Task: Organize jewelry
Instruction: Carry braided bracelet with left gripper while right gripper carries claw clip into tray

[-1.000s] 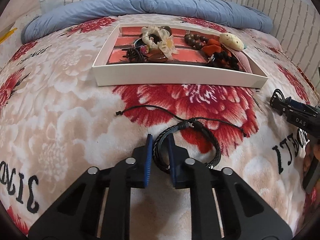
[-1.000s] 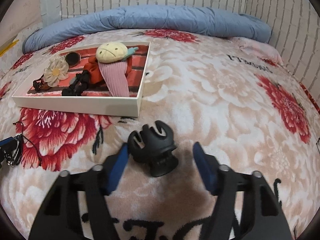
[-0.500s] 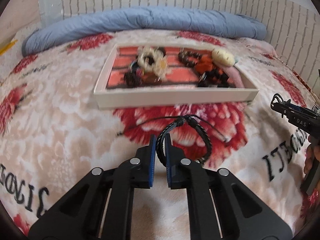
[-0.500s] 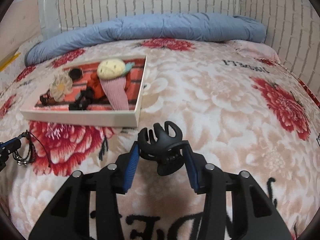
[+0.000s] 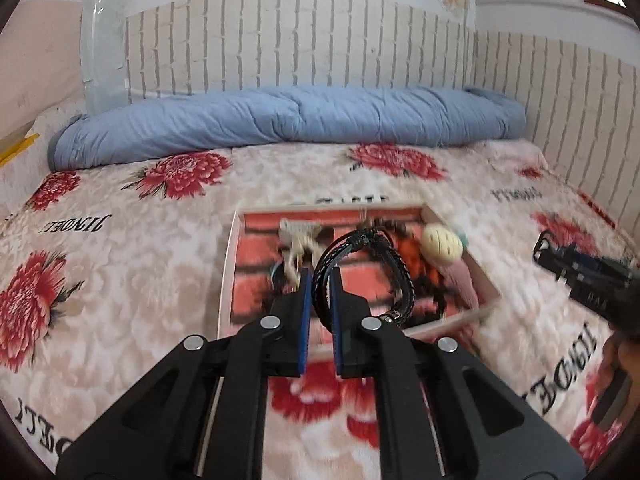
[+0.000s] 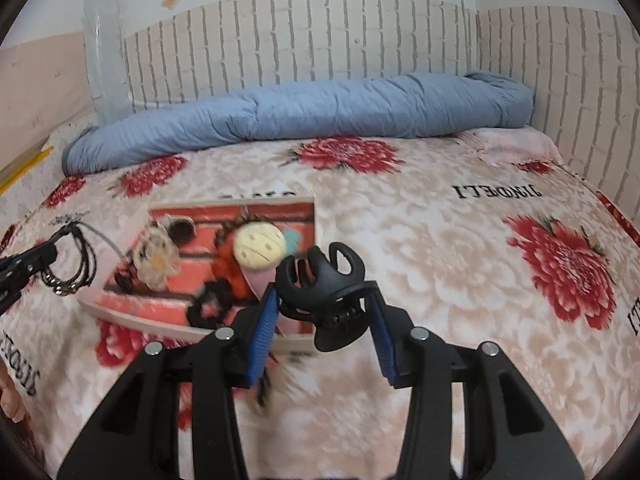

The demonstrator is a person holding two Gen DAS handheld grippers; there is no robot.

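The left gripper (image 5: 319, 280) pinches the bracelet (image 5: 362, 276) by one side of its braided loop, holding it above the tray (image 5: 225, 280). Soft and light, it will dangle and swing. The right gripper (image 6: 326, 308) is clamped on the hair claw (image 6: 324, 280), rigid, springy plastic, best squeezed across its body.

We see a plush, fuzzy floral blanket (image 5: 120, 280) under the matt white cardboard tray (image 5: 226, 272). Behind the tray lies a soft quilted blue duvet (image 5: 288, 120). The braided bracelet (image 5: 364, 276) looks like matt black leather with metal beads; the claw clip (image 6: 320, 280) is smooth matt black plastic.
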